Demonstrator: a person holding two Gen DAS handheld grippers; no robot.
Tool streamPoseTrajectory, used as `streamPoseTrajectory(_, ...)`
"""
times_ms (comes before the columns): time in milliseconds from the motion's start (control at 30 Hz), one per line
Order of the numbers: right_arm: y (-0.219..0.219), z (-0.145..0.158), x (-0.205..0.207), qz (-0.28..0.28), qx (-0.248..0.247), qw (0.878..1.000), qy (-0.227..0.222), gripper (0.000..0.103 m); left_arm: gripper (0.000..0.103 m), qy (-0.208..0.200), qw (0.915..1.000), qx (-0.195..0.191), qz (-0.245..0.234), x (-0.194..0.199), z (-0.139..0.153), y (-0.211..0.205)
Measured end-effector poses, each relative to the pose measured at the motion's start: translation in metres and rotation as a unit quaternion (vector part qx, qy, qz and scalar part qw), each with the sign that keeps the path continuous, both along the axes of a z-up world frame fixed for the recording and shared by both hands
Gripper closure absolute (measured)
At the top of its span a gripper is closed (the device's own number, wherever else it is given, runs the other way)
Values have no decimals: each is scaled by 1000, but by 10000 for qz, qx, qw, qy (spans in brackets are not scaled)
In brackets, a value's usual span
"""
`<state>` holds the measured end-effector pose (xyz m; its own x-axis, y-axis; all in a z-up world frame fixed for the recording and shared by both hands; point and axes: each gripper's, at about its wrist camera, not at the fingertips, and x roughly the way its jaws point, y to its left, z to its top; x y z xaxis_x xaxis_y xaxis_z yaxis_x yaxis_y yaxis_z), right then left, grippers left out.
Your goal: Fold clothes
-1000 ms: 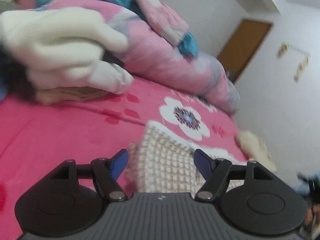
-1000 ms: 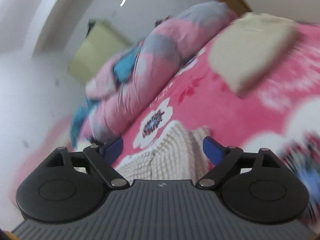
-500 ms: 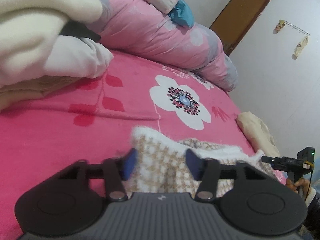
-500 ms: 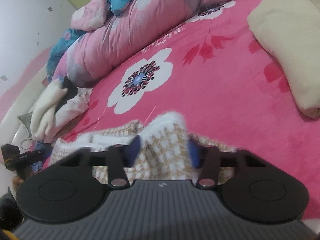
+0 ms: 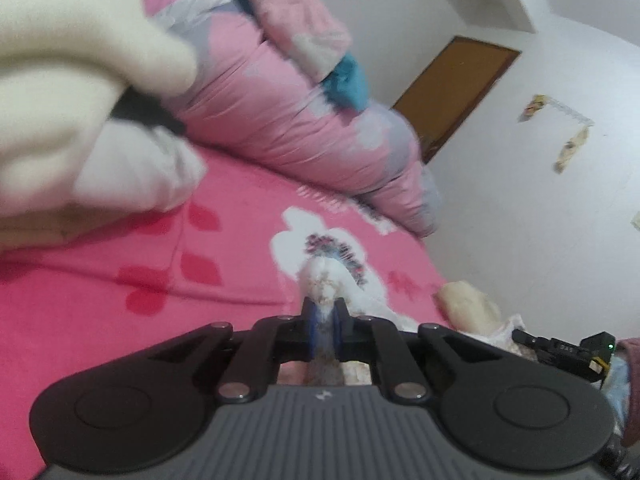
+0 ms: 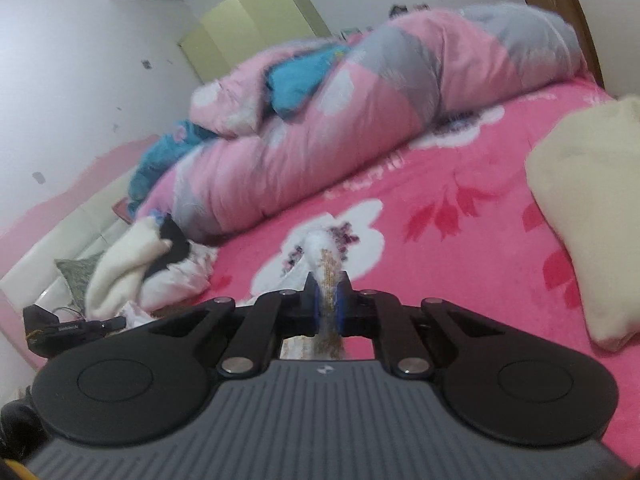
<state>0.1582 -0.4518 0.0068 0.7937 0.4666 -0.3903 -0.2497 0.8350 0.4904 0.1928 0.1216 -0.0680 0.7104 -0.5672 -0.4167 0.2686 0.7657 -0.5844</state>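
Two wrist views, both over the bright pink fleece bedsheet with white flower prints (image 6: pixel 460 248) that fills most of what I see. Along its far side lies the rolled pink, grey and teal quilted duvet (image 6: pixel 360 120). A folded cream fleece garment (image 6: pixel 584 232) rests on the sheet at the right edge of my right view. A loose heap of cream and white clothes with something black in it (image 5: pixel 80 120) sits close and blurred at upper left of my left view.

My task piece, the tan-and-white houndstooth knit garment (image 6: pixel 326 264), is bunched up off the sheet between my two tools. My right gripper (image 6: pixel 327 308) has its blue-padded fingers (image 6: pixel 339 309) pressed together on a narrow fold of it. My left gripper (image 5: pixel 323 332) likewise pinches a fluffy white edge of the same knit (image 5: pixel 324 284), fingers nearly touching. I see the other handset at the edge of each view.
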Motion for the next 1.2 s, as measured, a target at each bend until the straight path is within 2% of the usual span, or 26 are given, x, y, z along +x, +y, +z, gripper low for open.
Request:
streamPoseTrajectory(100, -1, -10, 5, -185, -183, 9995, 171, 97, 93, 218, 9988, 417, 98, 13, -27, -9)
streamPoseTrajectory(167, -2, -17, 8, -308, -304, 9987, 286, 95, 90, 438, 9977, 504, 114, 18, -40, -10)
streamPoseTrajectory(200, -3, -20, 9, -369, -365, 9981, 343, 90, 78, 542, 9970, 530, 152, 19, -44, -10)
streamPoseTrajectory(233, -3, -24, 11, -431, -426, 9974, 400, 87, 67, 542, 9966, 568, 246, 16, -41, -7)
streamPoseTrajectory(333, -4, -34, 16, -614, -608, 9946, 570, 74, 63, 409, 9954, 660, 561, 3, -23, 5)
streamPoseTrajectory(433, -5, -41, 17, -806, -827, 9909, 687, 73, 54, 129, 9937, 724, 846, -20, 11, 17)
streamPoseTrajectory(500, 4, -13, -7, -970, -1326, 9861, 263, 73, 51, -41, 9924, 923, 811, -40, 35, 10)
streamPoseTrajectory(600, 40, 17, -50, -637, -2078, 9753, -404, 73, 46, -242, 9920, 1184, 360, -73, 58, -20)
streamPoseTrajectory(700, 89, 21, -88, -158, -2922, 9524, -850, 74, 45, -287, 9916, 1257, -102, -102, 55, -54)
streamPoseTrajectory(767, 115, 3, -103, 97, -3333, 9390, -843, 75, 45, -78, 9933, 1116, -300, -113, 35, -70)
streamPoseTrajectory(800, 127, -6, -111, 225, -3535, 9314, -838, 75, 45, 89, 9933, 1122, -252, -114, 22, -74)
streamPoseTrajectory(833, 137, -17, -116, 309, -3726, 9241, -787, 75, 48, 184, 9917, 1272, -100, -114, 5, -75)
streamPoseTrajectory(867, 138, -35, -114, 216, -3875, 9200, -547, 75, 53, 260, 9891, 1449, 69, -113, -12, -77)
streamPoseTrajectory(900, 138, -53, -111, 111, -4004, 9157, -321, 73, 64, 180, 9890, 1456, 163, -114, -22, -74)
streamPoseTrajectory(933, 130, -73, -110, -44, -3967, 9177, -219, 73, 64, 66, 9895, 1427, 240, -116, -31, -70)
streamPoseTrajectory(1000, 108, -87, -116, -365, -3045, 9508, -429, 73, 64, 8, 9931, 1141, 266, -118, -36, -62)
streamPoseTrajectory(1033, 102, -85, -115, -438, -2800, 9583, -372, 73, 64, 9, 9938, 1079, 265, -117, -36, -61)
streamPoseTrajectory(1067, 100, -83, -113, -494, -2670, 9619, -337, 73, 64, 14, 9943, 1038, 262, -117, -37, -60)
streamPoseTrajectory(1200, 104, -83, -116, -621, -2643, 9615, -431, 71, 61, 45, 9948, 975, 307, -117, -31, -61)
